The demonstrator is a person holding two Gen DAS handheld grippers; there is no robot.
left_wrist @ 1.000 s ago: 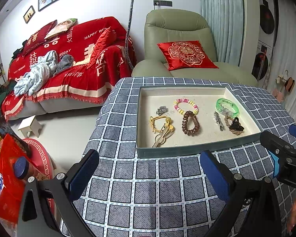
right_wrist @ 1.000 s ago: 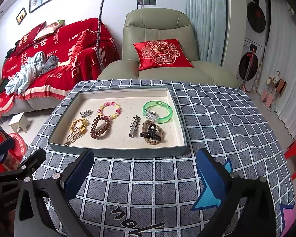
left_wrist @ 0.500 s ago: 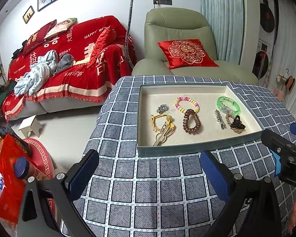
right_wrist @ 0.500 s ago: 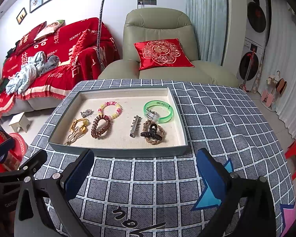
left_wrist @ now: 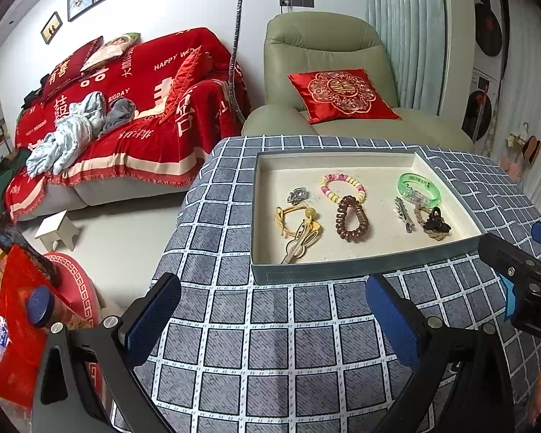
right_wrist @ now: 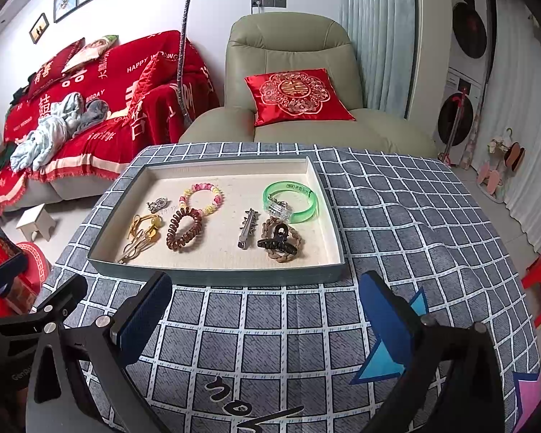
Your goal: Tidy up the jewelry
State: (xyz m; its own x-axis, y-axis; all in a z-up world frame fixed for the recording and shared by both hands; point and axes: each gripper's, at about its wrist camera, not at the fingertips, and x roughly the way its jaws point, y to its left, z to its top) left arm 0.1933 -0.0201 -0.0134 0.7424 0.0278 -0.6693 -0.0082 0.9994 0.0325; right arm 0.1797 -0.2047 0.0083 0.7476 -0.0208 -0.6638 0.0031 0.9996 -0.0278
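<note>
A grey-green tray [right_wrist: 212, 277] with a cream floor sits on the checked tablecloth; it also shows in the left wrist view [left_wrist: 342, 270]. In it lie a green bangle [right_wrist: 291, 200], a pink and yellow bead bracelet [right_wrist: 202, 198], a brown coil hair tie [right_wrist: 184, 229], a silver clip [right_wrist: 248, 228], a black claw clip [right_wrist: 278, 241] on a braided band, yellow ties [right_wrist: 144, 229] and a small silver brooch [right_wrist: 157, 204]. My left gripper [left_wrist: 270, 310] and right gripper [right_wrist: 263, 306] are both open and empty, hovering over the cloth in front of the tray.
The table's left edge [left_wrist: 169, 238] drops to the floor, with a red sofa [left_wrist: 126, 115] and a white stool [left_wrist: 57, 231] beyond. A green armchair [right_wrist: 292, 83] with a red cushion stands behind the table. The right gripper's body [left_wrist: 515, 274] shows at right in the left wrist view.
Both grippers have drawn back slightly from the tray, so it looks a little farther away. Nothing in the tray has moved.
</note>
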